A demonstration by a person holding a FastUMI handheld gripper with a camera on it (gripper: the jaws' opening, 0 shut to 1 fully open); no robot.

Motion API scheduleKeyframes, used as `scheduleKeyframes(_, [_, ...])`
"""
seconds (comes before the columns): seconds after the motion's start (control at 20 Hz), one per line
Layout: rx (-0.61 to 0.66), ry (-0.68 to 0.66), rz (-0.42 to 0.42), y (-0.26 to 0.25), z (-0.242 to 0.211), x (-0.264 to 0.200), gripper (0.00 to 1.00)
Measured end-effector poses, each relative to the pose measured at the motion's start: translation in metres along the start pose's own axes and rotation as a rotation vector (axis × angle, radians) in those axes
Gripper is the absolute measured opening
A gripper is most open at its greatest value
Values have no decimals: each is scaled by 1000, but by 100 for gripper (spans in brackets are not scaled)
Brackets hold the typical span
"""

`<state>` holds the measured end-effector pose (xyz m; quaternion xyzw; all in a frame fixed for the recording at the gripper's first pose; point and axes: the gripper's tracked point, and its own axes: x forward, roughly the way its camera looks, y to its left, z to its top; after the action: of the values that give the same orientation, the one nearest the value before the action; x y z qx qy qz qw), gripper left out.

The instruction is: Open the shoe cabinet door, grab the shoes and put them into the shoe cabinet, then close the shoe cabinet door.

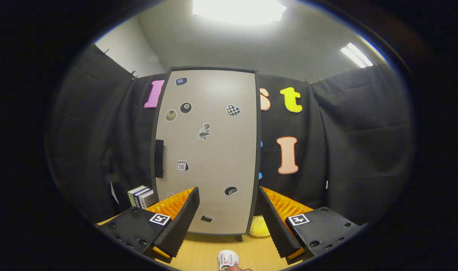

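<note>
Tongs: the two-finger gripper [227, 216] hangs spread wide, released, nothing between its fingers [183, 222]
Cabinet: a tall beige shoe cabinet with a dark frame [208, 150] stands straight ahead, beyond the fingertips — upright, door closed
Handle: a dark vertical handle [159, 158] sits on the door's left edge, above the left finger and well beyond it
Stickers: small decals dot the door — a black billiard-ball sticker [185, 107], a checkered heart sticker [233, 110], a little calendar sticker [182, 166]
Shoe: a small white shoe [228, 259] lies on the light wooden tabletop [199, 256], between the two fingers and close in, short of the cabinet's base; whether something touches its near end I cannot tell
Yellow thing: a soft yellow rounded object [259, 227] rests by the cabinet's lower right corner, just inside the right finger
Books: a few upright books with pale and dark spines [141, 197] stand left of the cabinet, beyond the left finger
Backdrop: black cloth booth wall [349, 150] behind everything
</note>
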<state>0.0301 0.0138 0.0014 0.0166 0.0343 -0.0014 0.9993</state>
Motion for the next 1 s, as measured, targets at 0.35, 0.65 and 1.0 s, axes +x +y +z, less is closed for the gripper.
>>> scheduleKeyframes(0.35, [49, -17, 101, 51, 34, 53, 97])
scheduleKeyframes(0.65, [76, -44, 232, 118, 62, 104, 97])
scheduleKeyframes(1.0, [57, -74, 294, 177, 70, 158, 97])
